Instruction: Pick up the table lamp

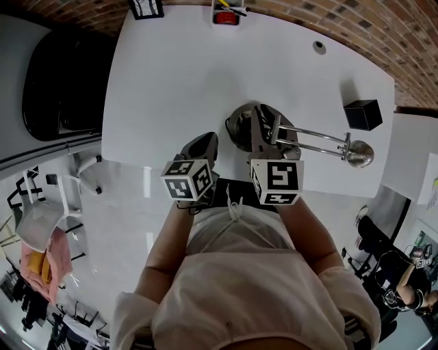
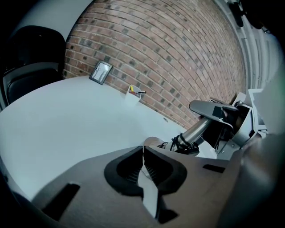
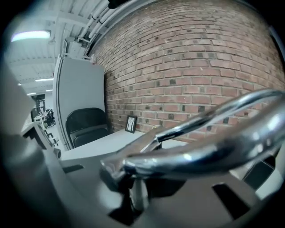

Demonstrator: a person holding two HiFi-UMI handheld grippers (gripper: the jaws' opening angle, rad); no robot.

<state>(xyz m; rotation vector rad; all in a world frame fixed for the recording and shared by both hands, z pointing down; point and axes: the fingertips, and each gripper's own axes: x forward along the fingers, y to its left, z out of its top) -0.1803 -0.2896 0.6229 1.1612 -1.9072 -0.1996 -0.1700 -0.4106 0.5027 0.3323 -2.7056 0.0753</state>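
The chrome table lamp (image 1: 318, 140) stands on the white table (image 1: 178, 75). Its round base (image 1: 239, 130) is near the front edge, and its two thin arms reach right to the domed head (image 1: 361, 154). My right gripper (image 1: 263, 128) is over the base and shut on the lamp's lower stem. In the right gripper view, the chrome arms (image 3: 200, 153) cross just above the jaws of my right gripper (image 3: 133, 193), which pinch a thin stem. My left gripper (image 1: 204, 145) is shut on nothing, just left of the base. In the left gripper view, my left gripper (image 2: 143, 153) points at the base (image 2: 151, 142).
A black box (image 1: 363, 113) sits at the table's right. A pen holder (image 1: 226, 15) and a small picture frame (image 1: 146, 7) stand at the far edge against the brick wall. A black chair (image 1: 58, 82) is left of the table.
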